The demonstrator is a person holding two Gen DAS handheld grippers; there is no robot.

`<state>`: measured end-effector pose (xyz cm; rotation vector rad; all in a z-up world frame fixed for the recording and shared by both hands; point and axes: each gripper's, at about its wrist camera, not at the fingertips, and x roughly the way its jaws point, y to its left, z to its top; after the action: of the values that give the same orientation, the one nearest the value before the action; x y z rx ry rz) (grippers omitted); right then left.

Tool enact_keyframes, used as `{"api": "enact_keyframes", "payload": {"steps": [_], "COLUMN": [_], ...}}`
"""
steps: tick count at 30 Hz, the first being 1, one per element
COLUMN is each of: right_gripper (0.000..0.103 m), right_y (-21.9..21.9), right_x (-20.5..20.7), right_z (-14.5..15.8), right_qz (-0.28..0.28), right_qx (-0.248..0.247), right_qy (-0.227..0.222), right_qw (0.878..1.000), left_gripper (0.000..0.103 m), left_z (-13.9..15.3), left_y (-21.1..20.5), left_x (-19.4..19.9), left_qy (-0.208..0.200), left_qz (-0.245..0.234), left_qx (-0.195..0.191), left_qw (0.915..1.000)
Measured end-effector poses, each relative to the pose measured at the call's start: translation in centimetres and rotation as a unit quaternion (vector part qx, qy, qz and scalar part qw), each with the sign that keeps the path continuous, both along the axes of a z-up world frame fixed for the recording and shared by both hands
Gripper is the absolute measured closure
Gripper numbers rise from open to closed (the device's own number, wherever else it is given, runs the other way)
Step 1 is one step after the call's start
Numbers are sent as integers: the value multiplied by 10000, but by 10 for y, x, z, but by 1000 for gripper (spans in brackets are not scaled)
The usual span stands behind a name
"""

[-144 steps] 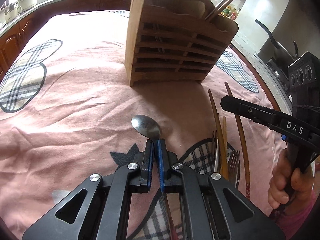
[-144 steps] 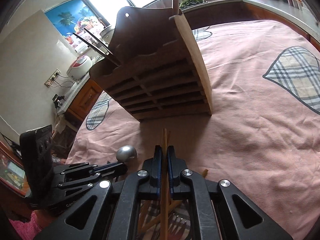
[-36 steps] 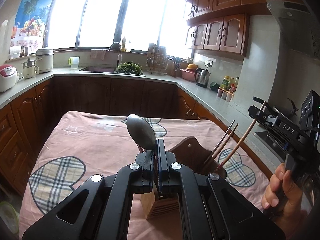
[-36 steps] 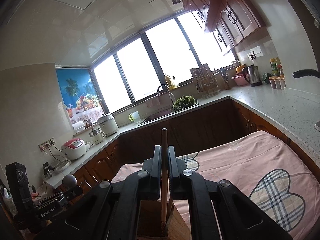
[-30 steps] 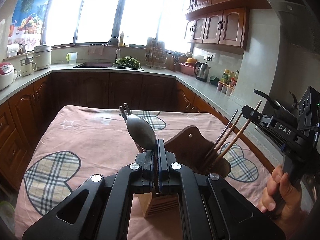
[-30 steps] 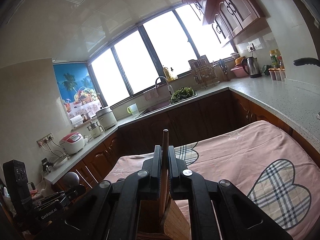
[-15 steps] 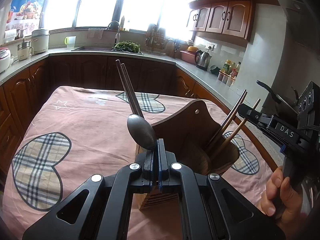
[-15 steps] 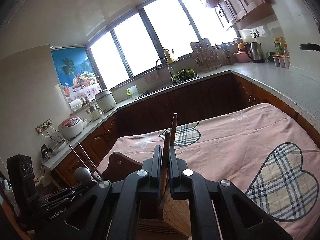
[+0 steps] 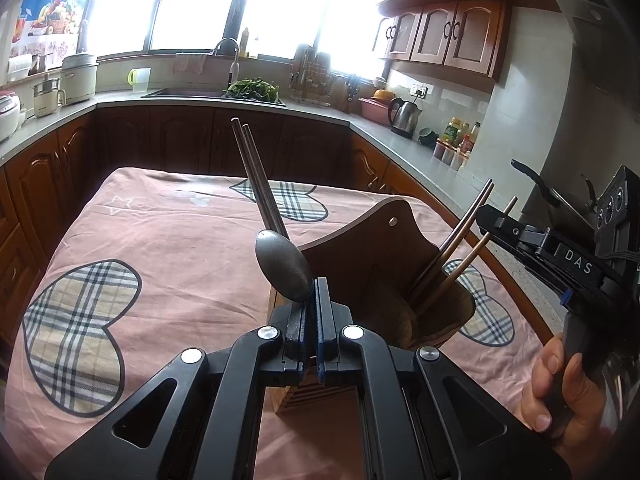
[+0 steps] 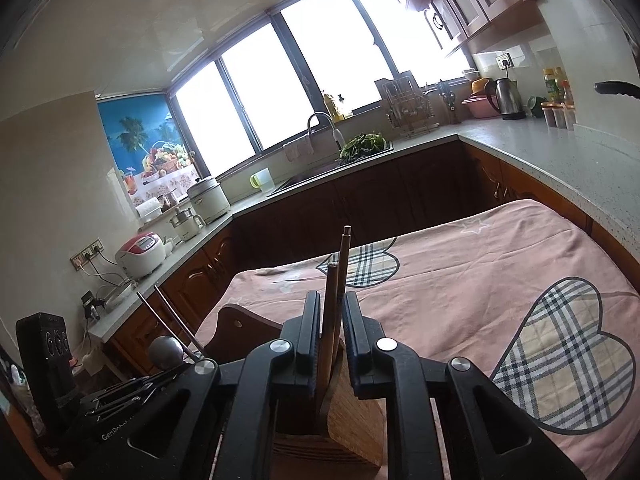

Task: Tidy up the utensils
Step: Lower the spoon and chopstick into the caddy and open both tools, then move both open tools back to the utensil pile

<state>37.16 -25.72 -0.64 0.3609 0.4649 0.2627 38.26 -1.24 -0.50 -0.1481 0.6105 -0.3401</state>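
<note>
My left gripper [image 9: 312,300] is clamped on the spoon [image 9: 283,266], bowl up, above the wooden utensil holder [image 9: 380,256]. My right gripper [image 10: 332,312] stands parted around wooden chopsticks [image 10: 335,300] standing in the holder.

One wooden utensil holder [image 9: 384,280], one metal spoon [image 9: 283,266], two dark metal chopsticks [image 9: 256,176] standing together, two brown chopsticks [image 9: 460,252] in another compartment, two grippers, three plaid hearts on the cloth.
</note>
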Motion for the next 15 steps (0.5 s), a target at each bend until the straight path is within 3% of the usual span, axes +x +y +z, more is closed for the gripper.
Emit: {"api": "enact_keyframes", "payload": {"steps": [3, 6, 11, 15], "right_gripper": [63, 51, 43, 23], "right_y": [-2, -5, -10, -12], "right_x": [-4, -4, -8, -19], "right_z": [1, 1, 3, 9], "right_qz": [-44, -39, -29, 7], "right_qx": [55, 144, 234, 320], "right_qy": [-44, -12, -6, -117], "right_qw": [10000, 9999, 9997, 9994], "left_gripper": [90, 62, 48, 27], "left_z": [1, 3, 5, 9], "left_y": [0, -1, -2, 1], "left_x": [-2, -5, -11, -21], "left_qy": [5, -25, -45, -63], "left_qz": [-19, 0, -11, 26], "left_qx": [-36, -28, -20, -49], "left_qw": [10000, 10000, 10000, 10000]}}
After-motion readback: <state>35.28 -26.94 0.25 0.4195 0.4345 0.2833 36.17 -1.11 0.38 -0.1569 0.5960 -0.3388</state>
